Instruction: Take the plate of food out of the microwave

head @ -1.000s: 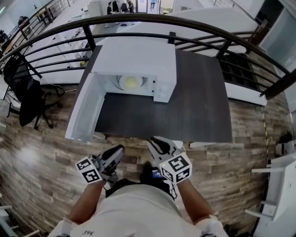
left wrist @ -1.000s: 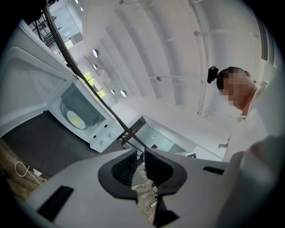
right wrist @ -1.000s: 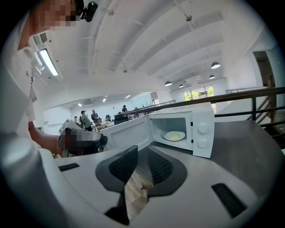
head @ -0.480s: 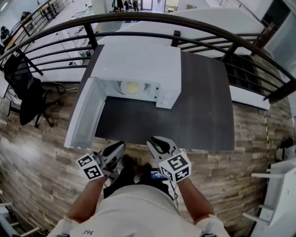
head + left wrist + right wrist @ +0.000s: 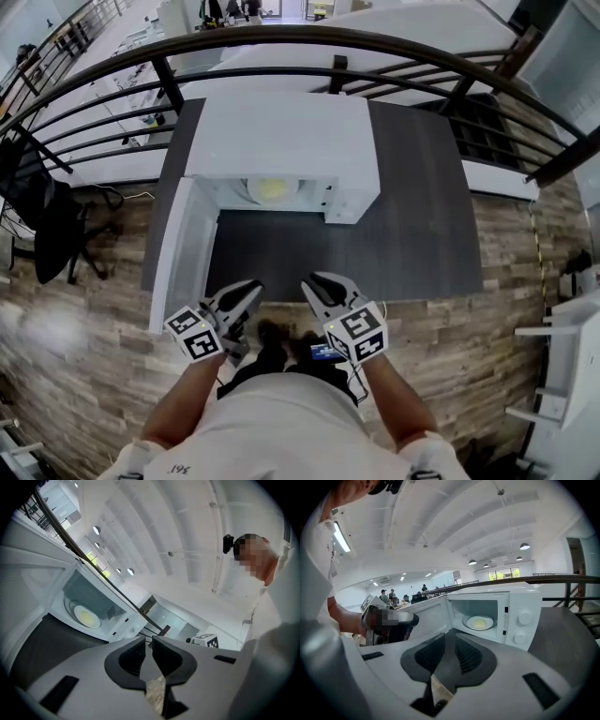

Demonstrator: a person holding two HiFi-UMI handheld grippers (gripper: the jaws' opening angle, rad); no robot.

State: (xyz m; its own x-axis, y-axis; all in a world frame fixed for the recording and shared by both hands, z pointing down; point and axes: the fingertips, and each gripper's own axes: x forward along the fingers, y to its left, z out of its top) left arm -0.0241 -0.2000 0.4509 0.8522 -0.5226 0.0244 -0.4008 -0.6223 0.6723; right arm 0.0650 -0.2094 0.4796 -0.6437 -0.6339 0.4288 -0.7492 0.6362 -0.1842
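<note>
The plate of food (image 5: 272, 189) lies inside the open microwave (image 5: 281, 131), on the floor of its cavity. From the head view only the plate's near part shows, since the microwave's top cuts off the rest. The right gripper view takes in the whole plate, but small and far off, so the pale yellow food on it cannot be told. Two knobs (image 5: 525, 618) sit on the panel to its right. The door (image 5: 183, 248) stands swung out to the left over the dark bench (image 5: 412, 225).

Both grippers hang just short of the bench's near edge, well apart from the plate. The left gripper (image 5: 246, 292) has its jaws together with nothing between them, and so does the right gripper (image 5: 323, 289). A dark railing (image 5: 281, 37) curves beyond the bench.
</note>
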